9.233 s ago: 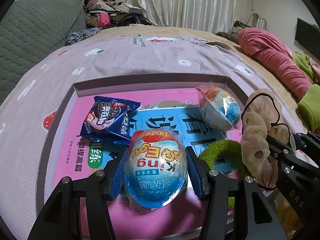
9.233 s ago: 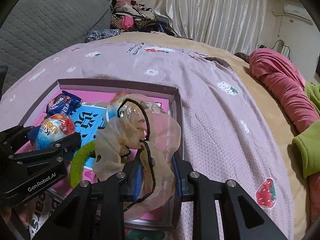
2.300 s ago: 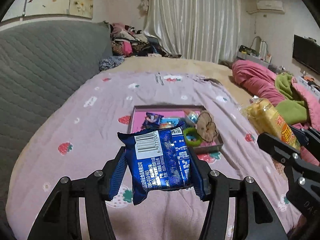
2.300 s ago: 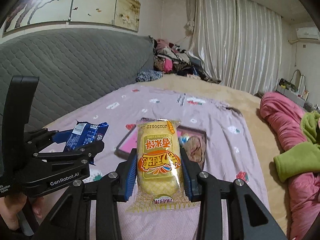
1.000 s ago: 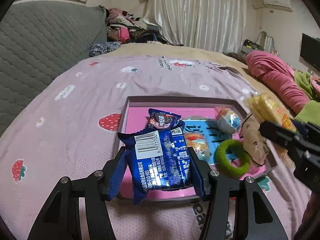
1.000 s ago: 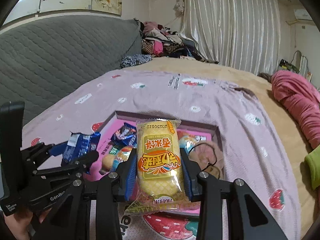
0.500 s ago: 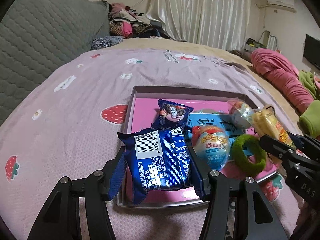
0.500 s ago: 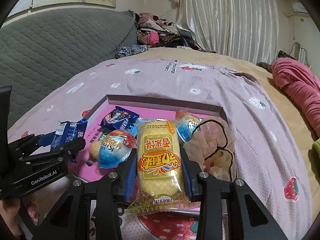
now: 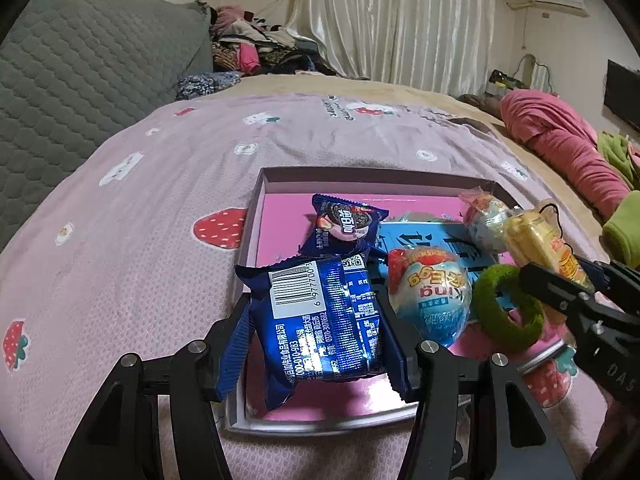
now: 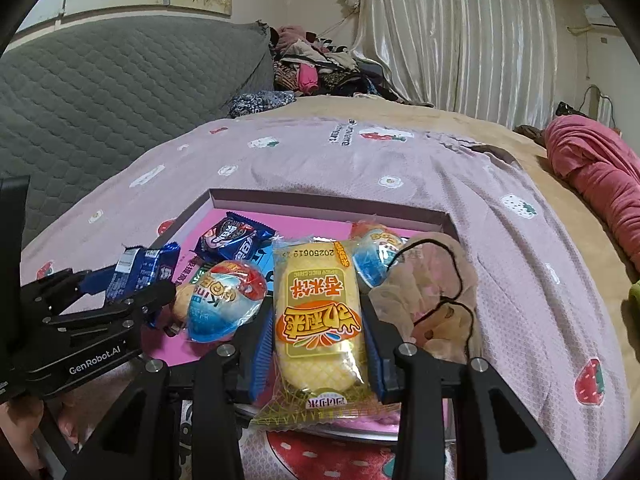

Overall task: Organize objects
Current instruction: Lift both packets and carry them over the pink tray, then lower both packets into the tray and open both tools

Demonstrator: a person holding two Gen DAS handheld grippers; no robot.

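The left hand-held gripper [image 9: 316,344] is clamped on a dark blue snack packet [image 9: 320,320], back side up, barcode reading 6 977700 and small white print showing; it hangs over the near left corner of the shallow box [image 9: 360,174]. In the right wrist view the same gripper [image 10: 132,300] carries "GenRobot.AI" on its black body, and the blue packet [image 10: 138,270] pokes out from between its fingers.

The right hand-held gripper [image 10: 318,352] is closed on a yellow cake in clear wrap [image 10: 318,308], red and yellow Chinese lettering upside down to the camera, a date stamp "20250619" at its far end. It sits over the box's near edge [image 10: 320,198]. From the left wrist view that cake [image 9: 540,244] shows at the right, held by the black gripper [image 9: 576,292] marked "DAS".

The box lies on the bed, on a mauve strawberry-print cover [image 9: 160,184]. Its floor is a pink book with a blue panel of large Chinese characters [image 9: 416,236]. Inside: an Oreo packet [image 9: 344,226] towards the far left, a blue-and-red egg-shaped treat reading "King" upside down [image 9: 430,296] in the middle, a second wrapped egg [image 9: 484,216] at the far right, a green fuzzy hair ring [image 9: 504,308] near the right edge. A sheer beige scrunchie with black cord [image 10: 432,292] rests in the right side of the box, touching the cake's wrap.
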